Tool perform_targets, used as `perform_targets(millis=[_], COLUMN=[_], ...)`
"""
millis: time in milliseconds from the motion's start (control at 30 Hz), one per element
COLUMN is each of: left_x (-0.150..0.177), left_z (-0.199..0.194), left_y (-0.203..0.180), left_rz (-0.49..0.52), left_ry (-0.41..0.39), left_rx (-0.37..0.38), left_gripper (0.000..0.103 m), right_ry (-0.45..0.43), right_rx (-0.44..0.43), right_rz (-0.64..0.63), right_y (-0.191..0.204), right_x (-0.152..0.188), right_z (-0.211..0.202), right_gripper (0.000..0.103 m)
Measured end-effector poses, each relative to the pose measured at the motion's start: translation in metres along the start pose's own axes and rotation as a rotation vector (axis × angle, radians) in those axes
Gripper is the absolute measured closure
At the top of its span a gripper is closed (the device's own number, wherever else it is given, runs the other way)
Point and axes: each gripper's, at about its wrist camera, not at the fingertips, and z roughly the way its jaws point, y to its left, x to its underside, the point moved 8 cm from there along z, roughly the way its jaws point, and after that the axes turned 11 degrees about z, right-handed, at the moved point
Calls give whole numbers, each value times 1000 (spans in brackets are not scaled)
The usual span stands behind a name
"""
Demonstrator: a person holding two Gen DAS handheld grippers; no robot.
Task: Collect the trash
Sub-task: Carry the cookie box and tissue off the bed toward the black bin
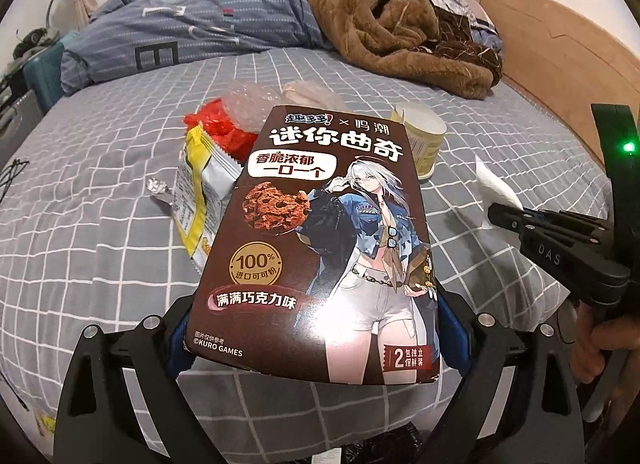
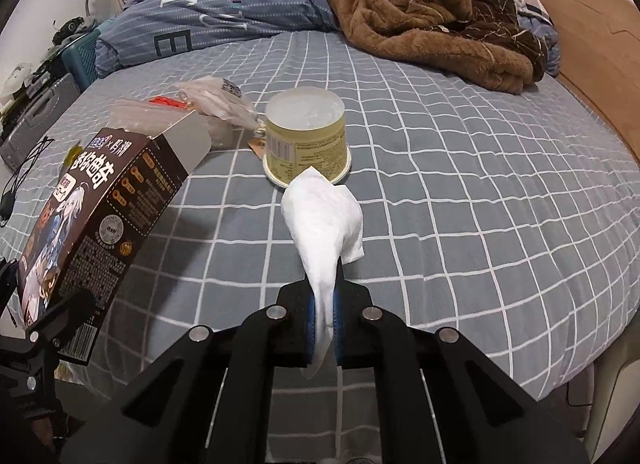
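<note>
The bed with the grey white-checked sheet (image 2: 460,203) carries all the litter, and places here are given from the round yellow tub with the pale top (image 2: 306,135), which stands upright near its middle. Far behind the tub lie a rumpled blue-grey quilt (image 2: 224,11) and a brown fleece blanket (image 2: 424,11). Near side and left of the tub, the brown cardboard cookie box (image 1: 320,240) is held off the sheet, its top flap open; the left hand-held gripper (image 1: 316,340) is clamped on its lower end. Directly in front of the tub, the crumpled white paper tissue (image 2: 326,223) is pinched in the closed right hand-held gripper (image 2: 322,328). Left of the tub, still on the sheet, lie a yellow-and-white snack wrapper (image 1: 200,191), a red plastic bag (image 1: 224,131), clear crinkled plastic bags (image 2: 216,103) and a small foil scrap (image 1: 158,187). I judge the collecting as early: two pieces are in hand but not visibly binned, and the tub and wrappers remain.
</note>
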Motion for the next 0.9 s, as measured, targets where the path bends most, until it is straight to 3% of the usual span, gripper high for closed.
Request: perform_targets(millis=[900], left_x=[18], left_z=[-55], left_y=[-9], left_rz=[-51], left_ry=[-56], left_rx=[-34], left_gripper=[12], right_ry=[-71], right_rx=[-32], right_rz=[-34], right_y=[24], right_x=[45], right_z=[-69], right_gripper=[97])
